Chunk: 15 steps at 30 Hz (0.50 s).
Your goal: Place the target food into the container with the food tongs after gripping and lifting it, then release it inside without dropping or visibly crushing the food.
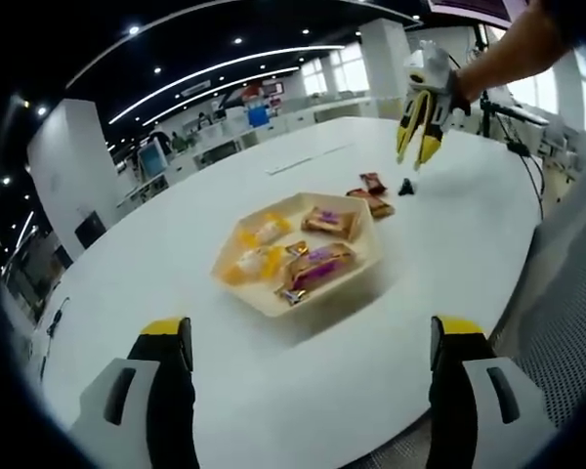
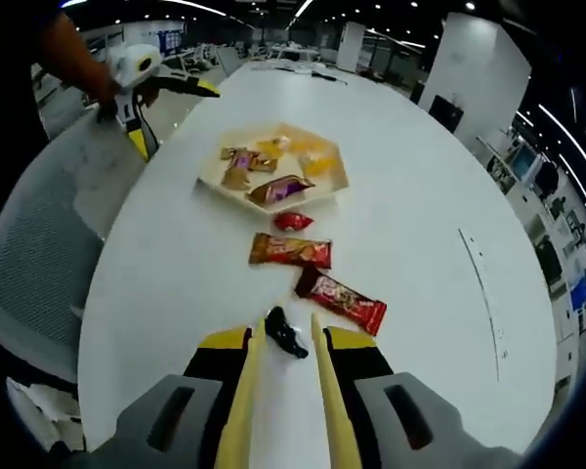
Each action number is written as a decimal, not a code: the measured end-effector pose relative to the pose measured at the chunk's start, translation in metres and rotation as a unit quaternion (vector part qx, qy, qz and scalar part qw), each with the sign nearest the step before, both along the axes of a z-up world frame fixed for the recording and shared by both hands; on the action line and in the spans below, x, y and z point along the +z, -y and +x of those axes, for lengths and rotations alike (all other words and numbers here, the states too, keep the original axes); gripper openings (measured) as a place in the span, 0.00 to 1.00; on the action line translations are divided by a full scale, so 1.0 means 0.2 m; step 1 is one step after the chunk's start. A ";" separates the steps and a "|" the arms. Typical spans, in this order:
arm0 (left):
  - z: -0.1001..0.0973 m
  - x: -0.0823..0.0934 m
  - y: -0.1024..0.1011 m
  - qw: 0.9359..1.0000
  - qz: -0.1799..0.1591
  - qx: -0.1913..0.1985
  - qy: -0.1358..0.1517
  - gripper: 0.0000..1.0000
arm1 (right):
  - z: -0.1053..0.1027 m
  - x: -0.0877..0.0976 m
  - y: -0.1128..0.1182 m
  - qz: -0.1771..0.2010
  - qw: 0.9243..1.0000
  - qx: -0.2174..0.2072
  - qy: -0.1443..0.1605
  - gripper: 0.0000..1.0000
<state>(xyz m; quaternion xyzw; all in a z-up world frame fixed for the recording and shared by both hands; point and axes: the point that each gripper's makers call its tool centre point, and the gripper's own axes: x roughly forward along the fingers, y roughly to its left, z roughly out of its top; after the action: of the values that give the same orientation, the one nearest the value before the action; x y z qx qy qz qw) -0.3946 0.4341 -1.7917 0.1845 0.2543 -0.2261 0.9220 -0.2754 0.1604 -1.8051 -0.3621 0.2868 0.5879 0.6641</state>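
The yellow tongs [image 2: 285,391] are riding in my right gripper [image 2: 285,376], their two blades running nearly parallel with a narrow gap, clamped on nothing. They are hovering just above the white table [image 2: 420,195], with a small black object [image 2: 285,332] lying between their tips. In the left gripper view I am seeing those tongs [image 1: 417,127] hanging over the far side of the table. My left gripper [image 1: 313,337] is waiting with its jaws wide apart, holding nothing, facing the hexagonal tray [image 1: 356,276], which is already carrying several wrapped snacks.

Three wrapped snacks are lying loose between the tongs and the tray: a red bar [image 2: 340,299] nearest me, an orange-brown bar [image 2: 290,251] beyond it, and a small red packet [image 2: 293,221] just beside the tray's rim. I am judging the red bar as the likely target. It should be light, its glossy wrapper slippery, its filling crushable. I am planning to pinch it across its short width near the middle, gently.
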 end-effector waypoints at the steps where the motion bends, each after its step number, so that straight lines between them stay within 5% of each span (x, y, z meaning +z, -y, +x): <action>1: 0.00 0.00 0.00 1.000 0.001 0.000 0.000 0.97 | 0.00 -0.01 0.00 -0.003 1.000 0.001 0.000 0.28; 9: 0.00 -0.01 -0.01 1.000 0.002 0.002 -0.002 0.97 | 0.01 -0.10 0.02 -0.017 1.000 -0.006 -0.008 0.28; 15: 0.00 -0.01 -0.01 1.000 0.002 0.005 -0.002 0.96 | 0.01 -0.14 0.04 -0.020 0.997 -0.069 -0.035 0.27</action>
<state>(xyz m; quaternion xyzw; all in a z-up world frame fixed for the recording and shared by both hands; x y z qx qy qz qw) -0.3938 0.4366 -1.7929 0.1844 0.2576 -0.2209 0.9224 -0.2729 0.1533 -1.8325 -0.3341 0.3460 0.5470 0.6851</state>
